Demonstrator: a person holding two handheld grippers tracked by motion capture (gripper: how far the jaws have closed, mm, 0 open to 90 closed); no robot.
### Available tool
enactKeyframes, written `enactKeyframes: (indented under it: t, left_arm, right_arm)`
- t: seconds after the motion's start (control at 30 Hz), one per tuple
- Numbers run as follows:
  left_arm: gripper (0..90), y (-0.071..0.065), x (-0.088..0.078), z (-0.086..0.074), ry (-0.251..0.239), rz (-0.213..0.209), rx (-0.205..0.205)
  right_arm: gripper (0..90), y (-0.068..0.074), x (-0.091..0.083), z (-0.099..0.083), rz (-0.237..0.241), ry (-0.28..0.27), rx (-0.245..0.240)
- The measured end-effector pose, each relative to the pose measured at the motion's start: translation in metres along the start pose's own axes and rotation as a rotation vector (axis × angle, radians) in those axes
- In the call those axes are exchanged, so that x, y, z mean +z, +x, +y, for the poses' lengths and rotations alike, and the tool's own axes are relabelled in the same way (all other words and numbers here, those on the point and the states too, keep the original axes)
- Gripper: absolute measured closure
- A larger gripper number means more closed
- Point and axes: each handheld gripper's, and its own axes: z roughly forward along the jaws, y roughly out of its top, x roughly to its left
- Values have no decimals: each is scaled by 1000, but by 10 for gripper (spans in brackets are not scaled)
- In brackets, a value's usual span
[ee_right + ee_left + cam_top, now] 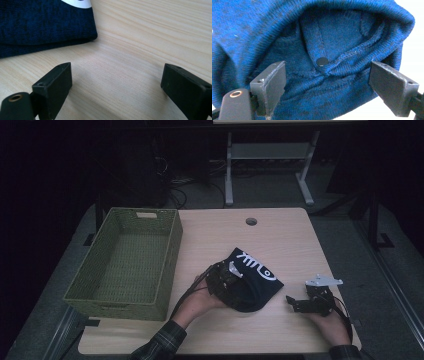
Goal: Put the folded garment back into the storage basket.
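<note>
A light wooden table (280,245) is carrying the whole scene, with a green woven basket (127,260) standing on its left part, well apart from the work. Near the table's front middle a dark blue knitted beanie (252,277) with a white printed mark is lying flat. The left gripper (225,281) is pressing against the beanie's near-left edge; in the left gripper view its fingers (270,86) are standing spread wide, with the beanie's opening gaping between them, so that the fabric is lying between and ahead of the fingers without being pinched. That view is also showing the fleecy lining, a seam and a small dark stud (322,61) inside, details hidden in the high view. The right gripper (300,304) is resting on the table just right of the beanie, apart from it; its fingers (53,86) are likewise spread, framing bare wood, with the beanie's folded edge lying beyond the left one.
</note>
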Motion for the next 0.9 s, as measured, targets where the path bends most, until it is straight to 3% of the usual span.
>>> enactKeyframes:
  t: [0.23, 0.53, 0.7, 0.9]
  left_arm:
    - [143, 2, 11, -3, 26, -23, -23]
    - [217, 2, 12, -7, 31, 5, -8]
    - [338, 5, 10, -8, 27, 3, 0]
    - [586, 10, 7, -8, 15, -23, 0]
  right_arm:
    - [96, 0, 0, 0, 0, 0, 0]
    - [96, 0, 0, 0, 0, 0, 0]
    - [96, 0, 0, 0, 0, 0, 0]
    - [96, 0, 0, 0, 0, 0, 0]
